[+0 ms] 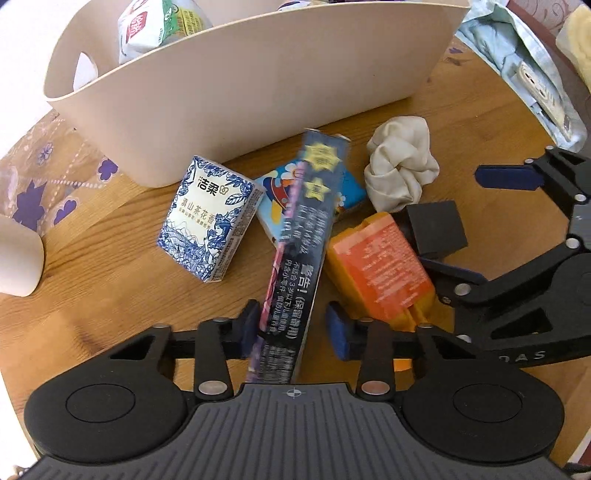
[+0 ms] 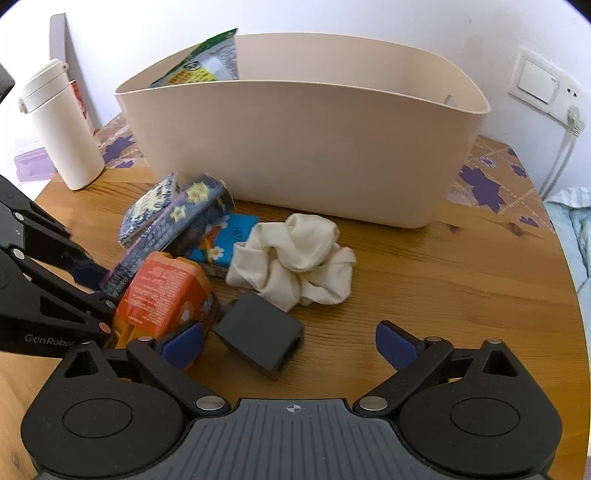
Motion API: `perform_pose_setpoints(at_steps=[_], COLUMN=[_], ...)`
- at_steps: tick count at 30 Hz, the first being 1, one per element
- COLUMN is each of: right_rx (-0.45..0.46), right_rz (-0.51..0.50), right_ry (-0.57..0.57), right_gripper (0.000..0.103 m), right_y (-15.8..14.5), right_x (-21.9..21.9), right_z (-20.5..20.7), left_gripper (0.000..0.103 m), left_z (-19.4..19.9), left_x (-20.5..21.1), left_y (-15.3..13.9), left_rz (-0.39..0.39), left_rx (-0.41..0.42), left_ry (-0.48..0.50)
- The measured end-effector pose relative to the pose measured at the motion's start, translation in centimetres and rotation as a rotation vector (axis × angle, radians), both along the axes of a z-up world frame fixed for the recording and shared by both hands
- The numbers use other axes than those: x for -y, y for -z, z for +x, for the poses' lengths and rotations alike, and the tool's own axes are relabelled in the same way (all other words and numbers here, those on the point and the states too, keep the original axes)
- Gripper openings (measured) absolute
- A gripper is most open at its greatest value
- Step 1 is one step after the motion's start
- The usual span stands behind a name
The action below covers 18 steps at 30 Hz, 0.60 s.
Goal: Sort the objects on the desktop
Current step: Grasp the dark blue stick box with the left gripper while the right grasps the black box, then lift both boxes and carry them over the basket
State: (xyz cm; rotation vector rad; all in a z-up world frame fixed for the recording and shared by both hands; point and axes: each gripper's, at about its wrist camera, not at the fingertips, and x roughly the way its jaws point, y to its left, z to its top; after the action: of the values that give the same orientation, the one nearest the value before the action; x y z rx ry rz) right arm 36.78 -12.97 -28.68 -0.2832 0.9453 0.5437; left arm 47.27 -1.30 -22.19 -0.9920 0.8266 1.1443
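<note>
My left gripper [image 1: 293,328] has its jaws around a long dark blue star-printed box [image 1: 299,258], which looks blurred. The left pad touches the box; a gap shows at the right pad. The box also shows in the right wrist view [image 2: 173,229]. Beside it lie a blue-and-white tissue pack [image 1: 208,218], a bright blue cartoon pack [image 1: 280,199], an orange packet [image 1: 380,273] and a cream scrunchie [image 1: 400,166]. My right gripper [image 2: 288,347] is open over a small black box [image 2: 260,338]. A beige basket [image 2: 314,147] stands behind.
The basket holds a milk carton [image 1: 147,26] and a green packet [image 2: 203,66]. A white bottle [image 2: 61,125] stands at the left on the round wooden table [image 2: 461,288]. A paper cup [image 1: 18,258] sits at the left edge. Light blue bedding [image 1: 524,62] lies beyond the table.
</note>
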Motion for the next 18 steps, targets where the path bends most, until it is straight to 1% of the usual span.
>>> perform_pose_setpoints(at_steps=[1, 2, 3, 4, 5, 7, 9, 10, 11, 13, 15, 18], right_rx=[-0.008, -0.023, -0.032, -0.036, -0.038, -0.031, -0.026, -0.023, -0.021, -0.014, -0.006, 0.008], right_rz=[0.004, 0.01, 0.013, 0.016, 0.014, 0.007, 0.005, 0.003, 0.001, -0.005, -0.009, -0.006], right_ry=[-0.007, -0.011, -0.014, -0.019, -0.027, -0.039, -0.05, -0.052, -0.051, -0.044, -0.037, -0.035], right_gripper=[0.09, 0.083, 0.079, 0.077, 0.074, 0.07, 0.062, 0.06, 0.055, 0.053, 0.048, 0.048], right_y=[0.1, 0.2, 0.3, 0.4, 0.4, 0.5, 0.4, 0.4, 0.3, 0.3, 0.3, 0.2], right_x=[0.0, 0.0, 0.0, 0.1, 0.1, 0.0, -0.1, -0.1, -0.1, -0.2, -0.1, 0.1], right_z=[0.0, 0.1, 0.1, 0.1, 0.0, 0.0, -0.2, -0.2, -0.2, -0.3, -0.4, -0.7], left_gripper=[0.024, 0.024, 0.024, 0.024, 0.024, 0.024, 0.024, 0.024, 0.024, 0.024, 0.024, 0.024], left_z=[0.1, 0.1, 0.0, -0.1, 0.0, 0.2, 0.5, 0.6, 0.6, 0.6, 0.6, 0.4], left_x=[0.1, 0.2, 0.4, 0.5, 0.7, 1.2, 1.6, 1.7, 1.8, 1.9, 2.0, 2.2], left_y=[-0.1, -0.1, 0.0, 0.0, 0.0, 0.1, 0.0, 0.0, 0.1, 0.1, 0.1, 0.0], left_rz=[0.001, 0.002, -0.001, 0.003, 0.01, 0.025, 0.03, 0.029, 0.028, 0.026, 0.021, 0.025], left_rx=[0.005, 0.004, 0.013, 0.025, 0.03, 0.024, 0.02, 0.023, 0.028, 0.031, 0.03, 0.037], left_ry=[0.005, 0.001, -0.007, -0.01, -0.005, 0.013, 0.022, 0.02, 0.014, -0.008, -0.032, -0.06])
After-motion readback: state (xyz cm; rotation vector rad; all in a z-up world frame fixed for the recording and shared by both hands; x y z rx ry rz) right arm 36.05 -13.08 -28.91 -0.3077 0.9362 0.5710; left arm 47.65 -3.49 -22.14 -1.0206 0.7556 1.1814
